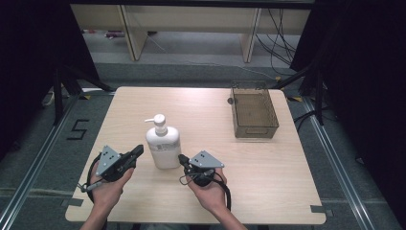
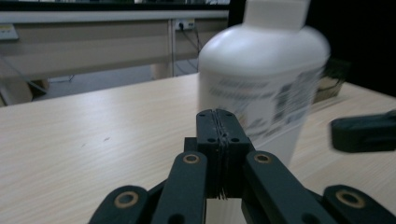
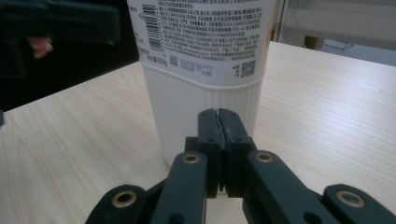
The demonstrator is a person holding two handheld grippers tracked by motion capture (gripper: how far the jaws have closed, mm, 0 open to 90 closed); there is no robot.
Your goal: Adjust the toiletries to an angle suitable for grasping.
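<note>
Left gripper (image 1: 139,151) and right gripper (image 1: 182,158), jaws closed and empty, flank the bottle (image 1: 163,143) near the worktop's (image 1: 268,163) front edge

Left gripper (image 2: 219,122) fingers pressed together, empty; white bottle (image 2: 261,79) just ahead.

One camera looks down on my table (image 1: 268,167) from high up. My two claw cameras sit low, both very near the white bottle (image 1: 163,143).

A black numeral "5" (image 1: 78,129) is marked on the grey floor, at nine o'clock from the light wooden table (image 1: 268,191). On the white plastic pump bottle (image 3: 205,70), a barcode, two QR codes and small print are seen, too fine to be read.
</note>
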